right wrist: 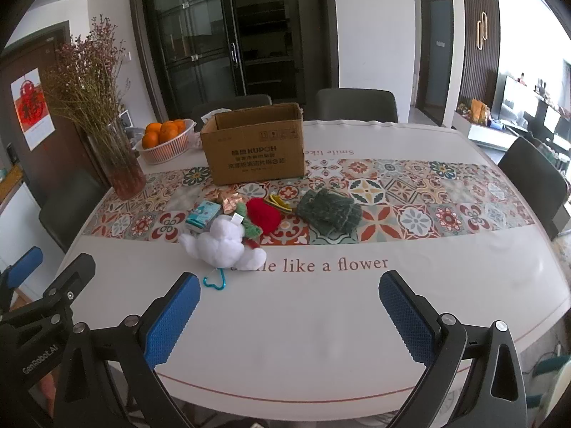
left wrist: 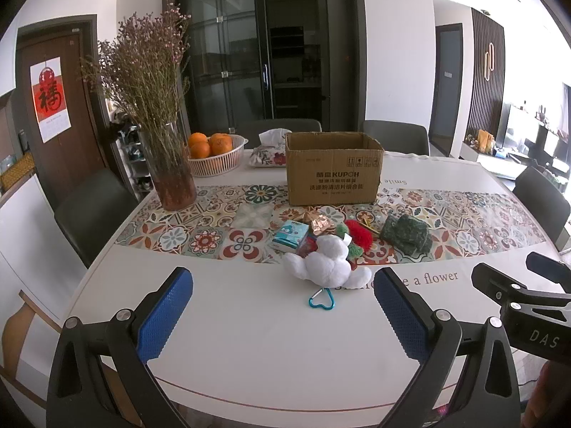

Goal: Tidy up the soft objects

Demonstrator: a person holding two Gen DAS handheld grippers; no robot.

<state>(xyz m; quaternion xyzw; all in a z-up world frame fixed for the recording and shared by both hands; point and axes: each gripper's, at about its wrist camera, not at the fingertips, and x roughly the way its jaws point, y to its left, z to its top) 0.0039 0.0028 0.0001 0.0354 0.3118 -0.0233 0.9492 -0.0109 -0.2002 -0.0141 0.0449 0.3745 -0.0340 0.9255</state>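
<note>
A white plush toy point(left wrist: 330, 262) point(right wrist: 225, 246) with a teal heart clip point(left wrist: 322, 300) point(right wrist: 215, 280) lies near the table's middle. Behind it are a red fuzzy item point(left wrist: 358, 233) point(right wrist: 263, 214), a dark green knitted piece point(left wrist: 407, 233) point(right wrist: 328, 208), a tissue pack point(left wrist: 291, 235) point(right wrist: 203, 215) and a coppery wrapper point(left wrist: 321, 222) point(right wrist: 230, 204). An open cardboard box point(left wrist: 333, 169) point(right wrist: 253, 144) stands farther back. My left gripper point(left wrist: 283, 287) is open, empty, short of the plush. My right gripper point(right wrist: 289, 290) is open, empty, over bare tablecloth right of the plush.
A glass vase of dried flowers point(left wrist: 171, 171) point(right wrist: 123, 167) and a basket of oranges point(left wrist: 214, 155) point(right wrist: 166, 141) stand at the back left. A floral tissue pouch point(left wrist: 269, 157) lies behind the box. Chairs point(left wrist: 92, 214) point(right wrist: 357, 105) ring the table point(left wrist: 285, 349).
</note>
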